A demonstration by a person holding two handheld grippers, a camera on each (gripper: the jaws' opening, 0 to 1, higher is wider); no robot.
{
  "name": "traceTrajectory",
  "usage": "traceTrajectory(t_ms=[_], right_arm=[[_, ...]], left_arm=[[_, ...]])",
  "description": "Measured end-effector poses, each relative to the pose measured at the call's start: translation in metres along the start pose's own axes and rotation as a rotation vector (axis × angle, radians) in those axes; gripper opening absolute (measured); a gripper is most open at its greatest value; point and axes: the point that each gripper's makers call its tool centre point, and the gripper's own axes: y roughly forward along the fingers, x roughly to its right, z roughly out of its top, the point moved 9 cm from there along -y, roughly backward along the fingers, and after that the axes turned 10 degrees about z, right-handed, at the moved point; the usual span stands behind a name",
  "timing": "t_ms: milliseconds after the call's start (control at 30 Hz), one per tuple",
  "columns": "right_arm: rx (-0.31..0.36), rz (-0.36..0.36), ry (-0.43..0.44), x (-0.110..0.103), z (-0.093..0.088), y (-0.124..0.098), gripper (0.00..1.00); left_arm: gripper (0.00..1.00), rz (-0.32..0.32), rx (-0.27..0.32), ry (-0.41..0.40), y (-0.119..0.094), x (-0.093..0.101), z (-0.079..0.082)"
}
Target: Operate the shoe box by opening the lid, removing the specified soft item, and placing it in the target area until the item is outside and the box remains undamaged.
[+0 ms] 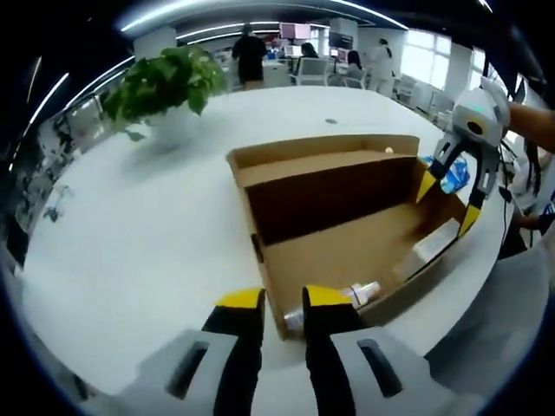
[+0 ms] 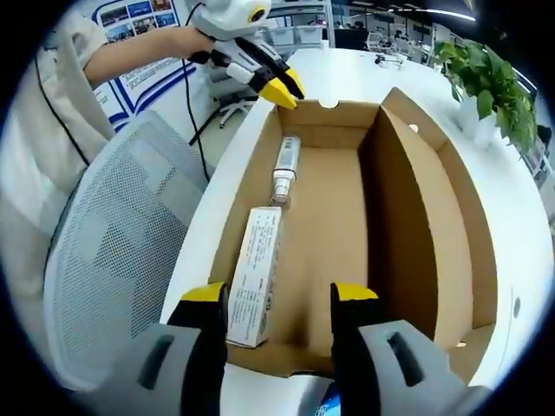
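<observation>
A brown cardboard shoe box (image 1: 329, 195) lies open on the white table (image 1: 147, 243), its lid standing up along the far side. Inside it lie a long white carton (image 2: 256, 273) and a small white tube (image 2: 284, 165). My left gripper (image 1: 284, 299) is open at the box's near corner, with the tube (image 1: 355, 295) just right of its right jaw; from the other end it (image 2: 284, 87) hangs over the far wall. My right gripper (image 2: 279, 295) is open above the other end, over the carton. Something blue (image 1: 455, 173) shows by the right gripper (image 1: 447, 199).
A potted green plant (image 1: 165, 82) stands on the table beyond the box. A grey mesh chair (image 2: 113, 260) is beside the table edge, near a person's arm (image 2: 130, 52). People and desks fill the office behind.
</observation>
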Motion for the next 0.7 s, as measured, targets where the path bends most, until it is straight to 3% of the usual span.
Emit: traceTrajectory(t_ms=[233,433,600,700], right_arm=[[-0.017,0.010,0.001,0.000,-0.003,0.006,0.40],[-0.029,0.005,-0.006,-0.001,-0.002,0.011,0.37],[-0.030,0.023,0.002,-0.004,-0.002,0.012,0.29],[-0.021,0.040,0.018,-0.009,-0.001,0.013,0.18]], left_arm=[[0.02,0.021,-0.021,-0.003,0.002,-0.004,-0.005],[0.02,0.015,-0.021,-0.019,0.002,-0.004,-0.006],[0.02,0.014,-0.021,-0.015,0.002,-0.004,-0.007],[0.03,0.014,-0.021,-0.018,0.002,-0.004,-0.007]])
